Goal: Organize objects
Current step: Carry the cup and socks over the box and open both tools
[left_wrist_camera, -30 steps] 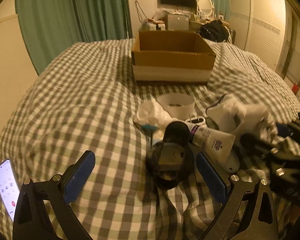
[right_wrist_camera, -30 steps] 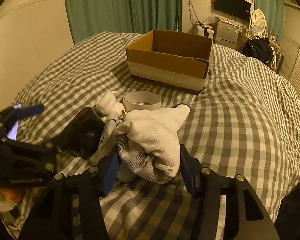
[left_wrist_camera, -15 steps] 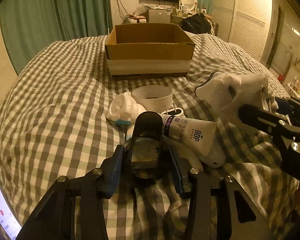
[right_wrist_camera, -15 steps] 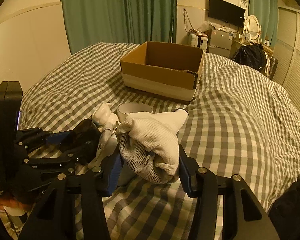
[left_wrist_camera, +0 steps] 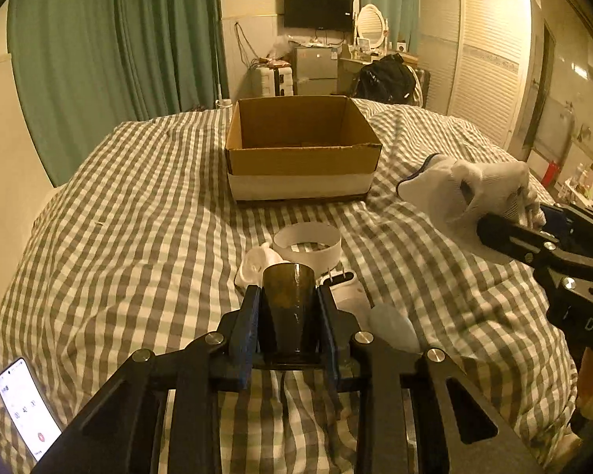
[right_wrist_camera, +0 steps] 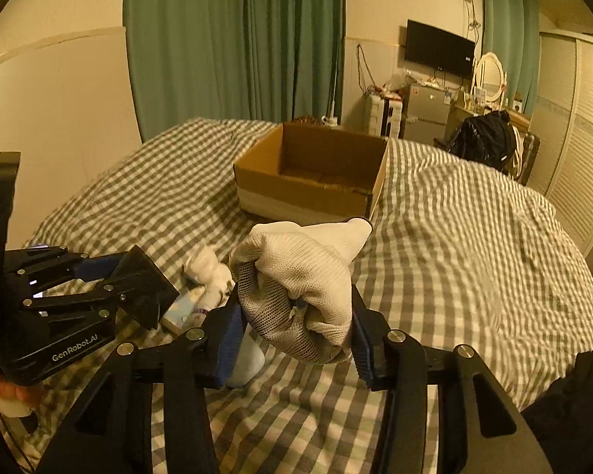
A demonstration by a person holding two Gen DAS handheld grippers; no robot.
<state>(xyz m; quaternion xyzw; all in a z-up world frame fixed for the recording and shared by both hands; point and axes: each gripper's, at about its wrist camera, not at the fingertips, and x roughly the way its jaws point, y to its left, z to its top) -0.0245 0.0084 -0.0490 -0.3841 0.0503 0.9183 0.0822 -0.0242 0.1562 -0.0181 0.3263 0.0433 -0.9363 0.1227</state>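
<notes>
My left gripper (left_wrist_camera: 288, 296) is closing its jaws, and both pads press on a dark tapered cup (left_wrist_camera: 290, 316), held clear of the checked bed. From the right wrist view that cup (right_wrist_camera: 148, 290) hangs at the left. My right gripper (right_wrist_camera: 296, 308) is closing too, its pads squeezing a white mesh cloth bundle (right_wrist_camera: 296, 276), also lifted off the bed. The same bundle (left_wrist_camera: 470, 193) shows at the right of the left wrist view. An open cardboard box (left_wrist_camera: 300, 162) sits ahead in the middle of the bed, also seen from the right wrist (right_wrist_camera: 312, 193).
On the checked bedspread (left_wrist_camera: 138, 237) lie a white ring-shaped tub (left_wrist_camera: 307, 243), a crumpled white item (left_wrist_camera: 255, 266), a white bottle (left_wrist_camera: 347, 296) and a tube (right_wrist_camera: 185, 308). A lit phone (left_wrist_camera: 27, 407) lies at the near left. Curtains, a TV and a wardrobe stand behind.
My left gripper went from wide open to shut around the dark cup and lifted it. My right gripper rose with the white bundle. The box now looks nearer and lower in both views.
</notes>
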